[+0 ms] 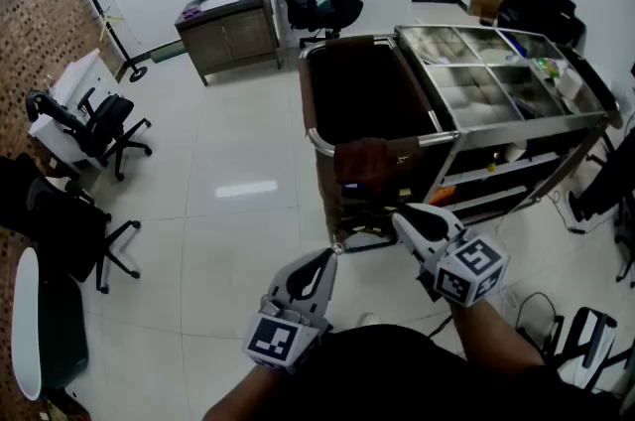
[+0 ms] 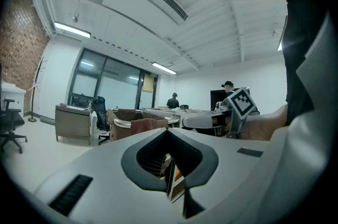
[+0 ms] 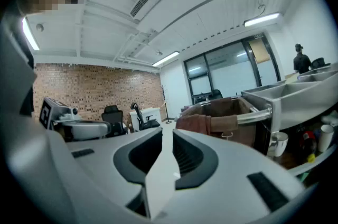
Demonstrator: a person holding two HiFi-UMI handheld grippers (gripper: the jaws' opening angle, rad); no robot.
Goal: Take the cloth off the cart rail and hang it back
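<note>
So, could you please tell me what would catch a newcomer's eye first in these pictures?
A brown cloth draped over the rail at the near end of a steel cart, mid-frame in the head view. In the foreground, the left gripper and right gripper point toward it, neither touching it.

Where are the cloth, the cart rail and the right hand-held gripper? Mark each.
cloth (image 1: 362, 159): head view, middle of the draped fold.
cart rail (image 3: 253, 115): right gripper view, bare tube beside the cloth.
right hand-held gripper (image 1: 401, 219): head view, between its fingertips.
</note>
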